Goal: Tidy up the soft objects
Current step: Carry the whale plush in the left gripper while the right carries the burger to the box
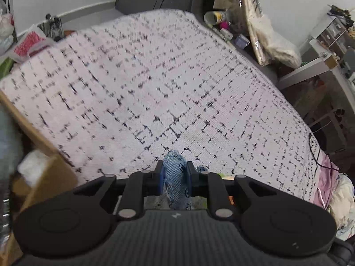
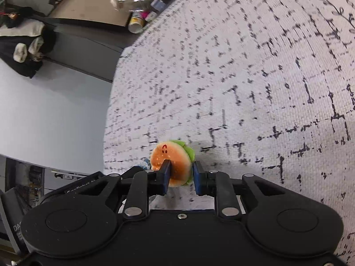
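Observation:
In the left wrist view my left gripper (image 1: 174,175) is shut on a frayed blue denim soft piece (image 1: 174,178), whose top sticks up between the blue pads just above the patterned white cloth (image 1: 155,84). In the right wrist view my right gripper (image 2: 180,177) is shut on a small plush burger (image 2: 170,160), orange bun with a red smiley and a green lettuce edge, held on its side over the same cloth (image 2: 244,77). A bit of blue denim (image 2: 145,162) peeks out left of the burger.
Cardboard boxes (image 1: 44,173) stand at the cloth's left edge. Cups, small boxes and a bagged item (image 1: 266,37) crowd the far right corner, with a shelf unit (image 1: 328,44) beyond. A black cable (image 1: 315,150) and pink bedding (image 1: 328,181) lie at the right. Dark clothes (image 2: 24,46) hang at left.

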`<control>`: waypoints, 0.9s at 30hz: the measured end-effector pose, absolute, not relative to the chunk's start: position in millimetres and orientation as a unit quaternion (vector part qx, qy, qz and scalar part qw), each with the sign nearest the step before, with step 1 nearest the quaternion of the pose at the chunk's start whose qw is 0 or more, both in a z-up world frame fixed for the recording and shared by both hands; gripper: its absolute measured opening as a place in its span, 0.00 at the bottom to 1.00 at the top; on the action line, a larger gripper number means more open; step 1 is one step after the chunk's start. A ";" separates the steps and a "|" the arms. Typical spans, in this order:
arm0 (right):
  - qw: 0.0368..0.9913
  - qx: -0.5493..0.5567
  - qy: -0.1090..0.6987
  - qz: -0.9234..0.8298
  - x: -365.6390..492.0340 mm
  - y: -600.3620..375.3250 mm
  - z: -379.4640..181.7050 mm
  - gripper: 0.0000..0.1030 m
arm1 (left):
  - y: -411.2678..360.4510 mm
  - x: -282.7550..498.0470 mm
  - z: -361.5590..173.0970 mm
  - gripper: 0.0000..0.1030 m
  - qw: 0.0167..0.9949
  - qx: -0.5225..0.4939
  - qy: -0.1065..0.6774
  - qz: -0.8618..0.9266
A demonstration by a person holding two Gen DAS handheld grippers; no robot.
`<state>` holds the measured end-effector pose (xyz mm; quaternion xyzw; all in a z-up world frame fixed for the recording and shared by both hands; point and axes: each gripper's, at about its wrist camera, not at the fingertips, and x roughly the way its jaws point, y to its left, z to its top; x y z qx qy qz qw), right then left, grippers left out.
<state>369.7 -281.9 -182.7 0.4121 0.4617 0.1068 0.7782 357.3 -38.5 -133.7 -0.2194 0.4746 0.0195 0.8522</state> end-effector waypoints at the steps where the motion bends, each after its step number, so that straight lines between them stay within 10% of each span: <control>1: 0.781 0.410 0.458 0.111 367.8 -281.5 -178.4 0.21 | -37.9 354.4 -128.6 0.18 0.855 -0.218 0.471 0.020; 27: 0.838 0.352 0.379 0.174 314.7 -275.3 -103.6 0.21 | -14.9 247.0 -56.5 0.18 0.894 -0.186 0.403 0.063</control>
